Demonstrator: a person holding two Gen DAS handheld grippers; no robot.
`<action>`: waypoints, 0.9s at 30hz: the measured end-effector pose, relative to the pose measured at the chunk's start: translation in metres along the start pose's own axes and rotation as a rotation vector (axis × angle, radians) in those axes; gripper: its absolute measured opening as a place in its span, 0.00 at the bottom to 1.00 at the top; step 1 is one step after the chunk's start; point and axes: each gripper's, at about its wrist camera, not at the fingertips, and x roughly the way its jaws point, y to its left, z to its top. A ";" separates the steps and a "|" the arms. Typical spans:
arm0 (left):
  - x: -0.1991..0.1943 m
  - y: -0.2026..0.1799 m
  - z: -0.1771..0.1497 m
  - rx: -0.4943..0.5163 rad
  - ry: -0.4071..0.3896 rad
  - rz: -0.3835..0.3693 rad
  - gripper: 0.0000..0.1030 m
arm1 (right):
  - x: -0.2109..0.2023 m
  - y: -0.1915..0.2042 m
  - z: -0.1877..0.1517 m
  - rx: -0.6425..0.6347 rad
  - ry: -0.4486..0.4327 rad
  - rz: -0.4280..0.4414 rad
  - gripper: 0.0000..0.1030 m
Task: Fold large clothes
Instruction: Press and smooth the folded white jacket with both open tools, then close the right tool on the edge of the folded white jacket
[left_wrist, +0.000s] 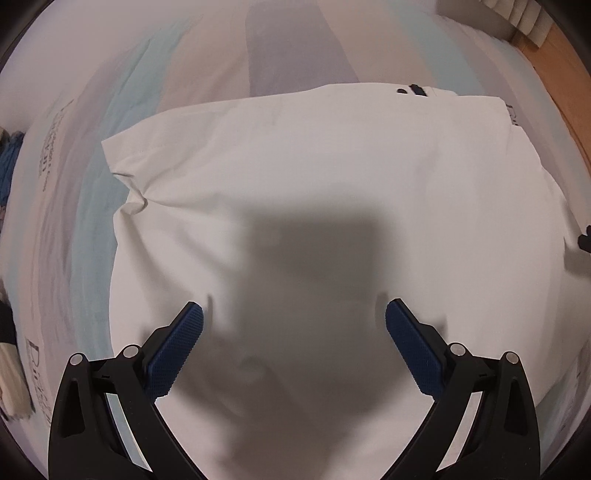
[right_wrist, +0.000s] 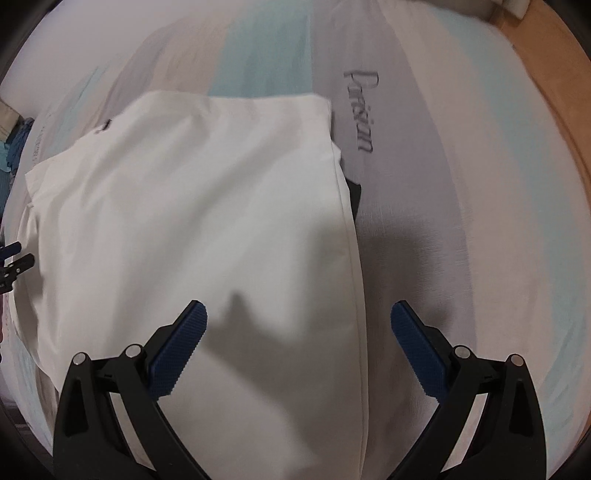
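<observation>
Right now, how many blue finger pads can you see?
4: two on the left gripper, open over the white garment; two on the right gripper, open across its edge.

One word reads clearly: "Parisian", in thin grey cursive script, printed on the pastel-striped bedsheet (right_wrist: 424, 206) with its bands of grey, pale blue and peach. In the right wrist view it runs lengthwise along a grey band, just beside the right edge of the folded white cotton garment (right_wrist: 207, 221) and towards the far end of the bed.

In the left wrist view the same sheet carries more dark cursive lettering along its left side, one patch near the far left and another lower down that starts with a large "P" or "D"; both are too warped and blurred to make out. A small dark mark at the garment's far right corner is likewise unreadable.
</observation>
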 end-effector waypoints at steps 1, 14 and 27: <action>0.002 0.002 0.004 -0.004 0.002 0.002 0.94 | 0.008 -0.004 0.002 0.013 0.025 0.018 0.93; 0.024 -0.092 0.037 -0.048 0.031 -0.086 0.94 | 0.049 -0.026 0.005 0.119 0.085 0.228 0.93; 0.060 -0.108 0.051 -0.060 0.044 -0.027 0.95 | 0.065 -0.017 0.009 0.096 0.104 0.303 0.76</action>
